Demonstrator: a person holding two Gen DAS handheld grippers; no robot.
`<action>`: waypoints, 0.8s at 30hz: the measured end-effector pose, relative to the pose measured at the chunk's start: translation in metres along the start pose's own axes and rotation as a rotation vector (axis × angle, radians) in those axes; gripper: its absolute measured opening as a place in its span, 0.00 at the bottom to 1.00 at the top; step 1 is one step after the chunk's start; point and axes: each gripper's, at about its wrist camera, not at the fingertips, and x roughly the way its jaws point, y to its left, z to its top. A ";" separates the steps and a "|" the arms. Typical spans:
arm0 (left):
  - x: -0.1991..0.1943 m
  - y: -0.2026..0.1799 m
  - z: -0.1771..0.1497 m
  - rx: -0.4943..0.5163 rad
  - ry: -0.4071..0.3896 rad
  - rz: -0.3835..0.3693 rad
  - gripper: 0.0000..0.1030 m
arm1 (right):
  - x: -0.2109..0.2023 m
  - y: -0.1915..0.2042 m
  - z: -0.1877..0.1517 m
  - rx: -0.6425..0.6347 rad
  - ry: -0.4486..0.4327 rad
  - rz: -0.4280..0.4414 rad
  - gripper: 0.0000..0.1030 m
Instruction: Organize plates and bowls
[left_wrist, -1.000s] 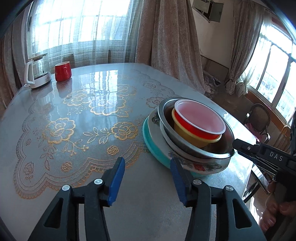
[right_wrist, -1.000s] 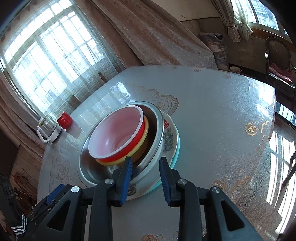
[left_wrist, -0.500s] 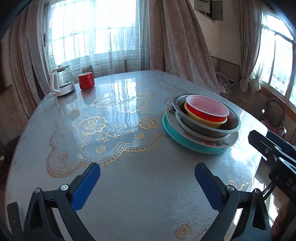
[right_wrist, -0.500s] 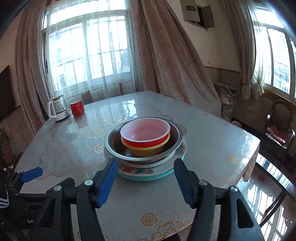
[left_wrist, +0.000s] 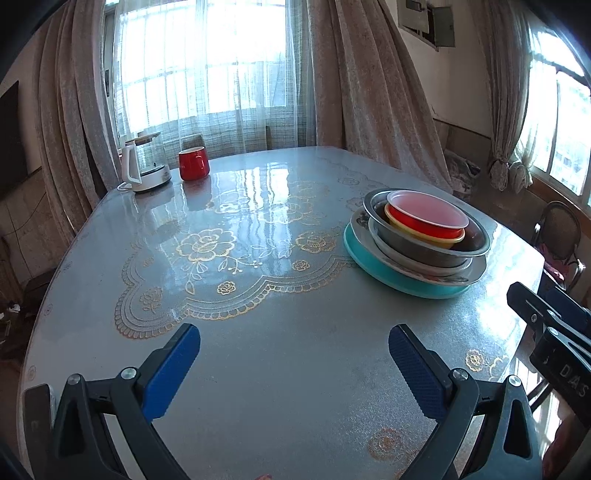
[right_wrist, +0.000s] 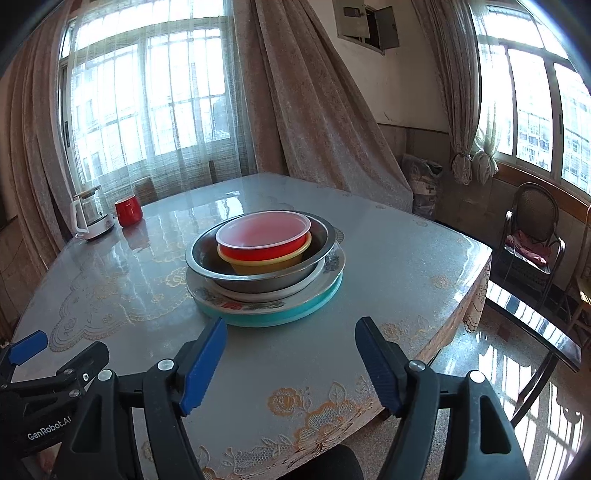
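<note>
One stack stands on the table: a teal plate (left_wrist: 399, 282) (right_wrist: 280, 317) at the bottom, a flowered plate (right_wrist: 236, 304) on it, then a steel bowl (left_wrist: 424, 251) (right_wrist: 258, 280), a yellow bowl (right_wrist: 266, 264) and a red bowl (left_wrist: 424, 218) (right_wrist: 264, 240) on top. My left gripper (left_wrist: 293, 363) is open and empty, above the table's near side, left of the stack. My right gripper (right_wrist: 291, 362) is open and empty, just short of the stack's near rim. The right gripper also shows at the right edge of the left wrist view (left_wrist: 550, 325).
A white electric kettle (left_wrist: 142, 170) (right_wrist: 90, 218) and a red mug (left_wrist: 194, 164) (right_wrist: 128, 210) stand at the table's far edge by the curtained window. The table edge (right_wrist: 476, 295) drops off to the right. A chair (right_wrist: 532, 236) stands beyond it.
Both grippers have drawn back from the stack and opened wide. The stack has not moved.
</note>
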 end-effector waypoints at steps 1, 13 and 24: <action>-0.001 0.000 0.001 -0.008 0.000 0.008 1.00 | -0.002 0.001 0.000 -0.003 -0.011 -0.005 0.73; -0.004 0.000 -0.003 -0.042 0.033 0.054 1.00 | -0.005 0.002 -0.003 -0.002 0.007 -0.044 0.77; 0.001 0.001 -0.008 -0.046 0.081 0.043 1.00 | -0.005 0.004 -0.009 -0.020 0.035 -0.057 0.78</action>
